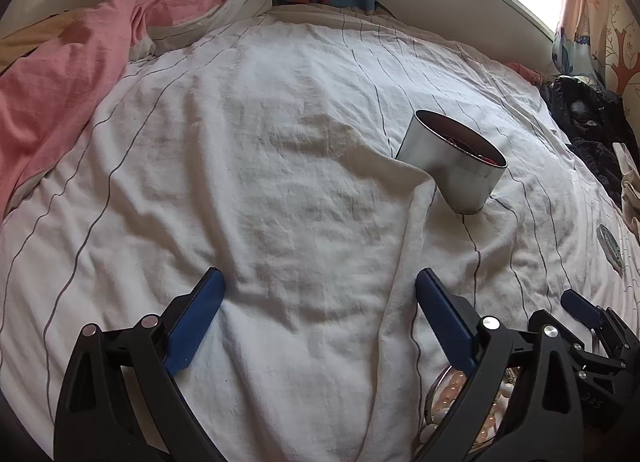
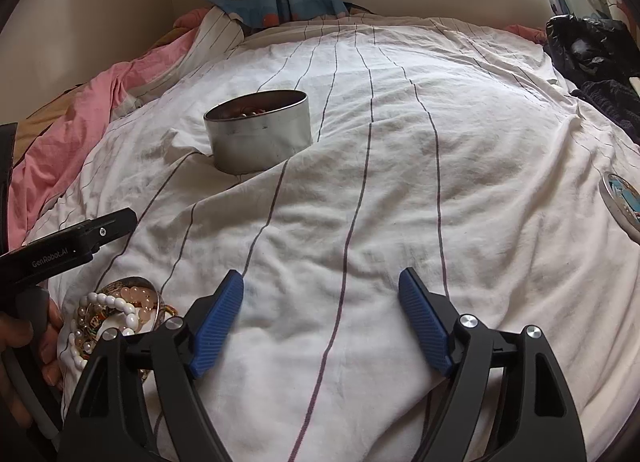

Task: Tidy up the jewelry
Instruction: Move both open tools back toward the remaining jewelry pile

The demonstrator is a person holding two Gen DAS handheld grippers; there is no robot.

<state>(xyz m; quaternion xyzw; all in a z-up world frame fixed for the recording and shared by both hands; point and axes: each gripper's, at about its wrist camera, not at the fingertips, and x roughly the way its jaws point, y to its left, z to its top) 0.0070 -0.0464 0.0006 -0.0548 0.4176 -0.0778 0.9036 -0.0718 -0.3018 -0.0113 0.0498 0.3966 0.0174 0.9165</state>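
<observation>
Bead bracelets [image 2: 116,314] heaped on bed [image 2: 360,202] beside my left tool [image 1: 320,302]; light, slippery, tangle-prone, so I'd pinch one strand. Both tools spread wide, empty; right tool [image 2: 320,302] nearby; tin [image 2: 260,130] well beyond.

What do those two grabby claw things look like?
Both look the same. The left gripper and right gripper each have two blue ribbed fingers on black plastic frames with triangle-shaped cutouts and shiny silver round bolts. One black body has white lettering reading GenRobot.AI. No cables or sleeves show.
</observation>
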